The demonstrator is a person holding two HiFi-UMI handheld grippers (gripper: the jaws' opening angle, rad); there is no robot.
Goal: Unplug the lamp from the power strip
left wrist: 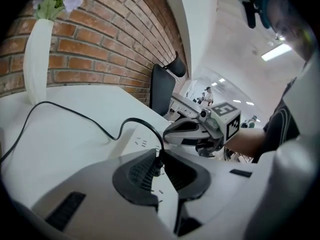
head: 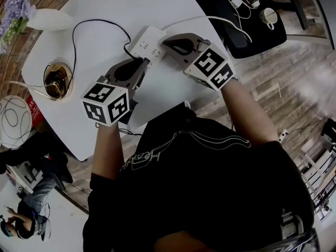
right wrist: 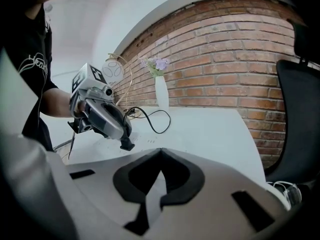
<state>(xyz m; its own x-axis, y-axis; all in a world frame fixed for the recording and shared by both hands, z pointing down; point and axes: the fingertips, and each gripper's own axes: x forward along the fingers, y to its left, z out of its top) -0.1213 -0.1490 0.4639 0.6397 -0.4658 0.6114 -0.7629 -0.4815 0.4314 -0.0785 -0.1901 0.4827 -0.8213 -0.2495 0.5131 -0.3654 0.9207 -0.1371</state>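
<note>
On the white table (head: pixel 105 9), the power strip (head: pixel 147 40) is seen just above the middle of the head view, with both grippers brought to it from below. The left gripper (head: pixel 145 62) is closed narrowly on the black plug (left wrist: pixel 159 163), which is pinched between its dark pads (left wrist: pixel 137 176) at the middle of the left gripper view. The plug is held at the strip's lower left end. Whether its prongs are seated in a socket cannot be told.

From the plug, the black cord (head: pixel 79 29) is looped up and to the left across the table, then down to the lamp (head: pixel 56 80), whose gold round base is set near the table's left edge. The right gripper (head: pixel 166 42) is laid against the strip's right side. Its pads (right wrist: pixel 127 179) are drawn together at the tips, with nothing gripped between them and only the white of the strip seen through the gap beneath.

A white cable (head: pixel 194 19) is run from the strip toward the upper right of the frame, where a black chair (head: pixel 252 28) loaded with small cables is placed. A white vase (head: pixel 50 20) with purple flowers (head: pixel 16 7) is found at the upper left, against a brick wall (right wrist: pixel 225 59).
</note>
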